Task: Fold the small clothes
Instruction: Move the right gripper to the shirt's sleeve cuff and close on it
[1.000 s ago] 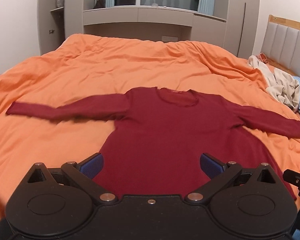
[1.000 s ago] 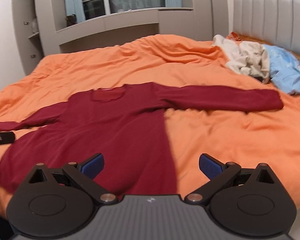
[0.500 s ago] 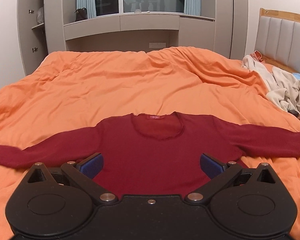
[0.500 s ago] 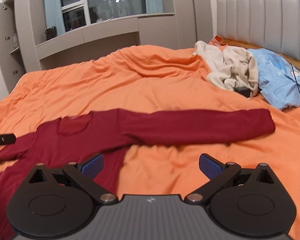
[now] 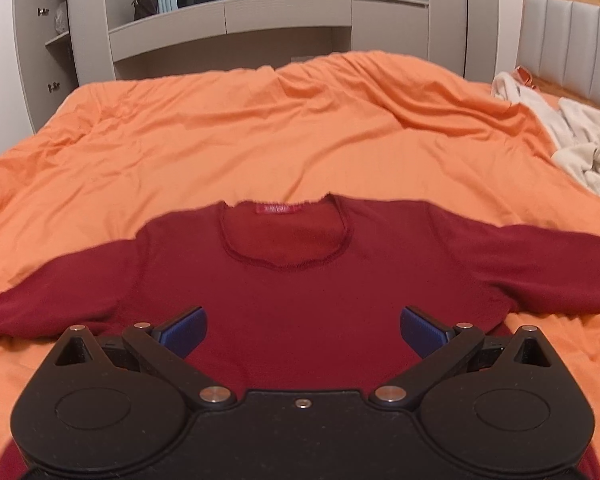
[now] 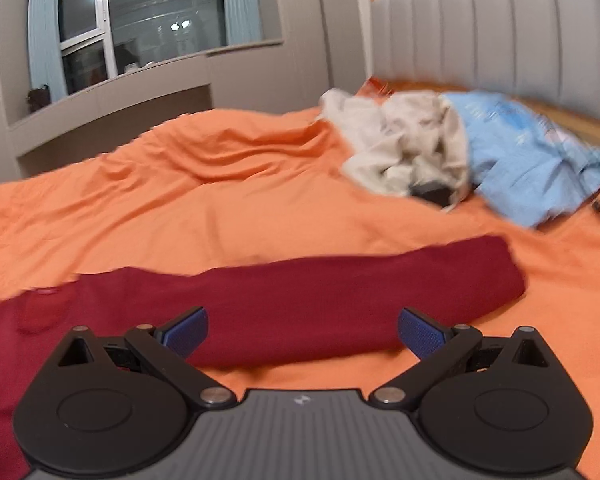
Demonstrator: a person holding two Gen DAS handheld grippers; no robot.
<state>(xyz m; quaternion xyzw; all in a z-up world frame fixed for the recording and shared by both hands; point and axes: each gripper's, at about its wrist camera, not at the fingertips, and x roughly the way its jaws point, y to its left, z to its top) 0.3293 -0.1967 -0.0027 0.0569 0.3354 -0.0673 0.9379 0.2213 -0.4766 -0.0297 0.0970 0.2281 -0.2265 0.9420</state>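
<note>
A dark red long-sleeved top (image 5: pixel 300 292) lies flat on the orange duvet (image 5: pixel 260 140), neckline away from me and both sleeves spread sideways. My left gripper (image 5: pixel 303 330) hovers open over the chest, just below the neckline, with nothing between its blue pads. In the right wrist view the top's right sleeve (image 6: pixel 340 296) stretches across the frame to its cuff at the right. My right gripper (image 6: pixel 302 330) stands open just above that sleeve's middle, empty.
A heap of beige clothes (image 6: pixel 404 152) and a light blue garment (image 6: pixel 528 164) lies near the padded headboard (image 6: pixel 492 36). A small dark object (image 6: pixel 432 194) sits under the beige pile. Grey built-in cabinets (image 5: pixel 288 20) and a window line the far wall.
Both grippers have moved forward and lower over the top. The left now sits near the neckline instead of the hem; the right swung from the body's edge to the right sleeve. Jaws stayed open.
</note>
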